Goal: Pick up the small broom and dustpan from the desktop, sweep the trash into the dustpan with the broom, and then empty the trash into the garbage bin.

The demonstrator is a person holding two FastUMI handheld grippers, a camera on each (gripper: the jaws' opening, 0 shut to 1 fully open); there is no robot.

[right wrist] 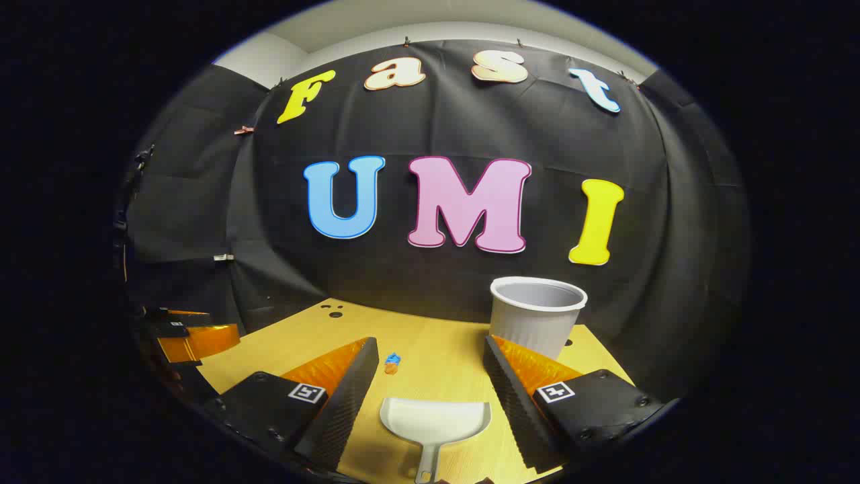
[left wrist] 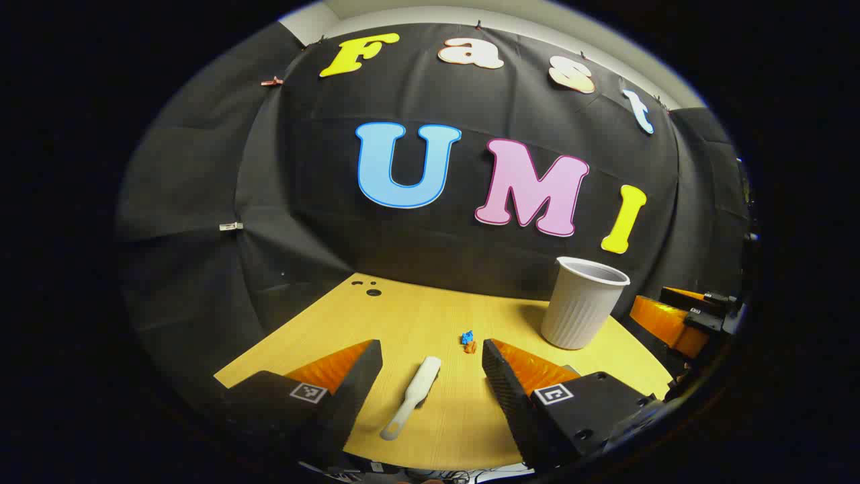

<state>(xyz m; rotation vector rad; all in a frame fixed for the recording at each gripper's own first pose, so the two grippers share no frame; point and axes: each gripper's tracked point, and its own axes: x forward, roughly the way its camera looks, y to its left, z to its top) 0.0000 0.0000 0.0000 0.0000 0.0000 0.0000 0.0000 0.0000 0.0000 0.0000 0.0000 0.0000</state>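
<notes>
Broom (left wrist: 413, 396) and dustpan (right wrist: 435, 423), lower centre, look light, stiff plastic; take their handles. Left claw (left wrist: 430, 366) and right claw (right wrist: 430, 370) gape wide, empty.

My right claw's finger (right wrist: 521, 376) hides the bin's (right wrist: 537, 316) base; the dustpan's (right wrist: 435, 420) handle end is cut off; the scraps (right wrist: 392, 363) are too small to identify.

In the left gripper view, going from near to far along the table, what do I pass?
The small broom lying between the left gripper's open fingers → the bits of trash → the garbage bin, upright on the table.
</notes>
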